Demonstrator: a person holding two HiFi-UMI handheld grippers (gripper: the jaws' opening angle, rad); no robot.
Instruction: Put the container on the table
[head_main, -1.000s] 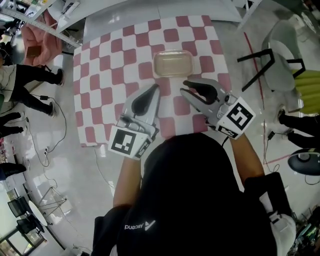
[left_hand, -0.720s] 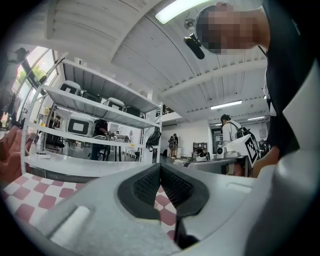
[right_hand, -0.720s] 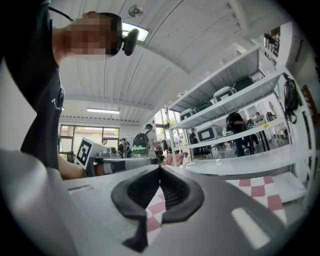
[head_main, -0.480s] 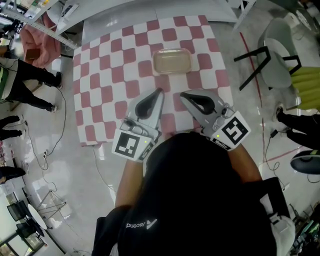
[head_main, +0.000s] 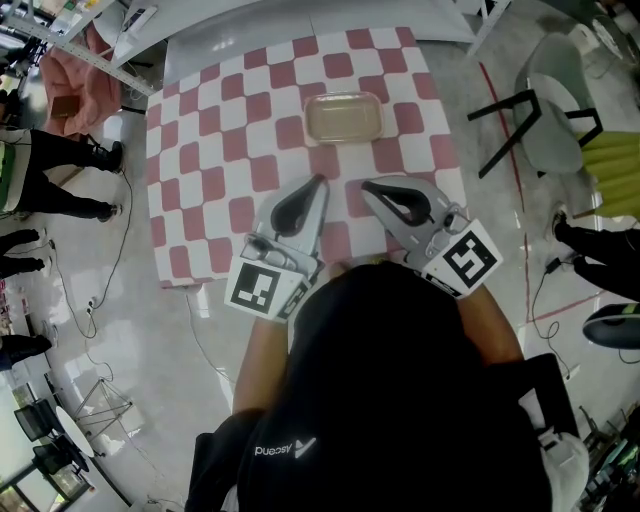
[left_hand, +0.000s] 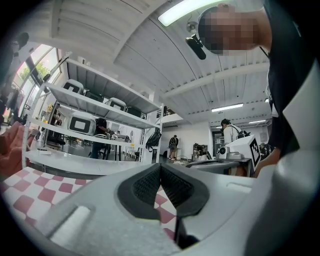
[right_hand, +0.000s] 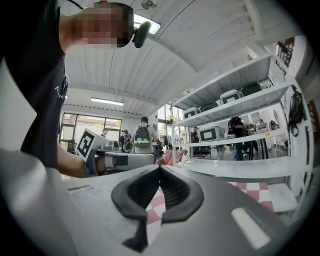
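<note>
Standing over the table (head_main: 215, 140) with its pink-and-white checked cloth, the person holds both grippers out level above its near edge, side by side and angled slightly toward each other. The left gripper (head_main: 321, 182) is clenched, its dark ribbed pads pressed together with nothing caught between them, only checked cloth showing beyond. The right gripper (head_main: 366, 187) is clamped tight in the same way, pads meeting at the tip and empty. The container (head_main: 343, 118), a shallow translucent box with rounded corners, sits flat on the cloth straight ahead of the gap between the two tips, clear of both and touched by neither. Off beyond the right gripper's outer side a grey chair (head_main: 562, 105) with black legs stands on the floor, and beyond the left gripper's outer side people's legs (head_main: 60, 150) show on the pale floor.
</note>
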